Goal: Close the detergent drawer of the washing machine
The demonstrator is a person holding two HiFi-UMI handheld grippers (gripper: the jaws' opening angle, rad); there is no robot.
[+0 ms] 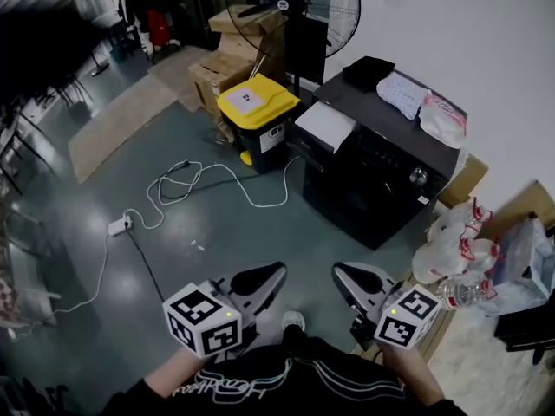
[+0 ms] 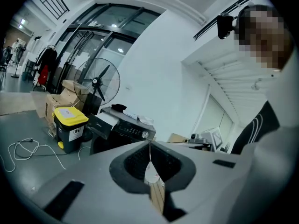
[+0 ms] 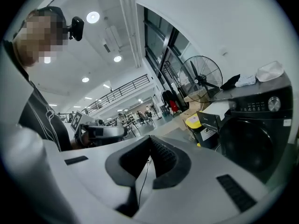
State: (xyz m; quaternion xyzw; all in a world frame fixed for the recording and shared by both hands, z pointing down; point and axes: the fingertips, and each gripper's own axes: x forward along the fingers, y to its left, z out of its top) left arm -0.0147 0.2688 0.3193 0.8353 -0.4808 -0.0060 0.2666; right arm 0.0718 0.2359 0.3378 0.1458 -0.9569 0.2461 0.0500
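Observation:
The black washing machine (image 1: 381, 176) stands against the wall, a step ahead and to the right. Its white detergent drawer (image 1: 323, 126) sticks out open at the upper left corner. My left gripper (image 1: 258, 281) and right gripper (image 1: 357, 281) are held low near my body, well short of the machine, both shut with nothing in them. In the left gripper view the jaws meet at the left gripper (image 2: 149, 144), with the machine (image 2: 128, 130) and its drawer (image 2: 100, 120) beyond. In the right gripper view the right gripper (image 3: 149, 139) is shut, and the machine (image 3: 254, 136) with its drawer (image 3: 210, 119) is to the right.
A yellow-lidded bin (image 1: 256, 120) stands just left of the drawer, with cardboard boxes (image 1: 227, 69) and a standing fan (image 1: 295, 7) behind it. Cloths and a bag (image 1: 442, 115) lie on the washer. Plastic bags with bottles (image 1: 455, 248) sit at the right. A white cable and power strip (image 1: 119, 225) lie on the floor.

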